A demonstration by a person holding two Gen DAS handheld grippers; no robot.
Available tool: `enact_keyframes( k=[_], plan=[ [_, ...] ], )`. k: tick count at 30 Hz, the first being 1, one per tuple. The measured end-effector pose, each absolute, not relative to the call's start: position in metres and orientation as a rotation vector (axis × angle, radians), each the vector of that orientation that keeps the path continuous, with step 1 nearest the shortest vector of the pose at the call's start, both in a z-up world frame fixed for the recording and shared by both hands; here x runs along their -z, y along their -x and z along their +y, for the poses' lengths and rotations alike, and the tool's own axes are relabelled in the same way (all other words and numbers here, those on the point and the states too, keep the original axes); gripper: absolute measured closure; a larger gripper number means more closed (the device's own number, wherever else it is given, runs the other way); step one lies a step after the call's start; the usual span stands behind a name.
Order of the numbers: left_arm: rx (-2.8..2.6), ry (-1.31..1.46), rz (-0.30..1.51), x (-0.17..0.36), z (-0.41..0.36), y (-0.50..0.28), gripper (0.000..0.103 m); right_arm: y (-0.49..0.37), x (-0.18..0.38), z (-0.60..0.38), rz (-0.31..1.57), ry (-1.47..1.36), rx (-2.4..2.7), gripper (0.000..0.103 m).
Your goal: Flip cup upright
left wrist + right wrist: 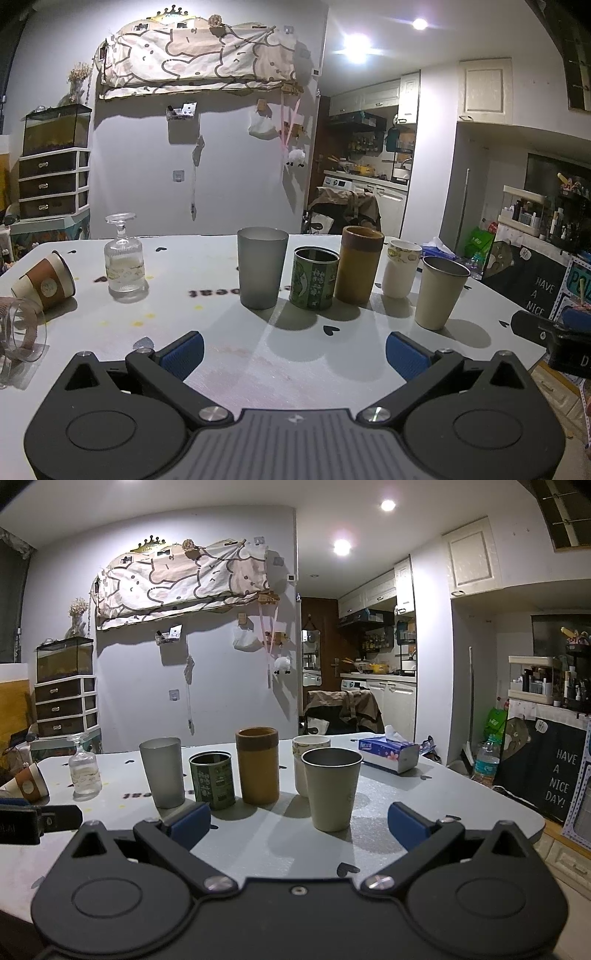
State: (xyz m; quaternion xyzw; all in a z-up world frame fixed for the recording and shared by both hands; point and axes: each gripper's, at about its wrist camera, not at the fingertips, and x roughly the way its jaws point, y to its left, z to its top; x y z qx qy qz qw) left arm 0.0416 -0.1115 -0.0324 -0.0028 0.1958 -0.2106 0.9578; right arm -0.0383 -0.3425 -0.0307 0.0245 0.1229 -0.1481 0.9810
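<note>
A stemmed glass (123, 260) stands upside down at the table's left; it also shows in the right wrist view (84, 768). A paper cup with a brown sleeve (46, 278) lies on its side at the far left. A clear plastic cup (20, 332) lies on its side at the left edge. Several cups stand upright in a row: grey tumbler (262, 267), green tin (314, 278), brown cylinder (360, 264), white cup (400, 267), beige metal cup (441, 291). My left gripper (293, 350) is open and empty. My right gripper (299, 821) is open and empty, just before the beige cup (332, 788).
A blue tissue box (388, 753) sits at the far right of the white table (480, 805). A chair with a coat stands behind the table. The right gripper's body shows at the right edge of the left wrist view (554, 332).
</note>
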Motion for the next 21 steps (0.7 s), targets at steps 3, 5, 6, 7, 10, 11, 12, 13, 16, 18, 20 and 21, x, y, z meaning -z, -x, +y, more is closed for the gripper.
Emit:
enact_keyframes(
  k=[3, 5, 6, 7, 10, 11, 12, 13, 16, 18, 20, 21],
  plan=[
    [0.423, 0.001, 0.395, 0.0315, -0.1122, -0.0406, 0.0, 0.0385, 0.0302, -0.3409, 0.247, -0.049, 0.295, 0.0],
    [0.424, 0.001, 0.396, 0.0313, -0.1121, -0.0404, 0.0, 0.0386, 0.0298, -0.3396, 0.247, -0.049, 0.293, 0.0],
    [0.424, 0.001, 0.395, 0.0314, -0.1121, -0.0406, 0.0, 0.0388, 0.0297, -0.3396, 0.246, -0.049, 0.293, 0.0],
    [0.425, 0.002, 0.395, 0.0314, -0.1121, -0.0405, 0.0, 0.0388, 0.0294, -0.3389, 0.245, -0.049, 0.292, 0.0],
    [0.424, 0.001, 0.396, 0.0314, -0.1122, -0.0405, 0.0, 0.0392, 0.029, -0.3384, 0.244, -0.049, 0.291, 0.0],
    [0.424, 0.0, 0.396, 0.0313, -0.1122, -0.0404, 0.0, 0.0392, 0.0293, -0.339, 0.245, -0.05, 0.291, 0.0],
    [0.424, 0.001, 0.395, 0.0315, -0.1121, -0.0405, 0.0, 0.0392, 0.0294, -0.339, 0.245, -0.049, 0.291, 0.0],
    [0.424, 0.0, 0.396, 0.0314, -0.1122, -0.0404, 0.0, 0.0392, 0.0294, -0.3389, 0.245, -0.049, 0.291, 0.0],
    [0.424, -0.001, 0.395, 0.0314, -0.1122, -0.0403, 0.0, 0.0392, 0.0295, -0.3388, 0.245, -0.049, 0.291, 0.0],
    [0.424, 0.0, 0.395, 0.0315, -0.1124, -0.0405, 0.0, 0.0392, 0.0296, -0.3389, 0.245, -0.05, 0.291, 0.0],
    [0.424, 0.0, 0.395, 0.0315, -0.1125, -0.0404, 0.0, 0.0394, 0.0295, -0.3383, 0.246, -0.051, 0.291, 0.0],
    [0.424, -0.001, 0.395, 0.0314, -0.1123, -0.0401, 0.0, 0.0396, 0.0296, -0.3385, 0.246, -0.051, 0.291, 0.0]
  ],
)
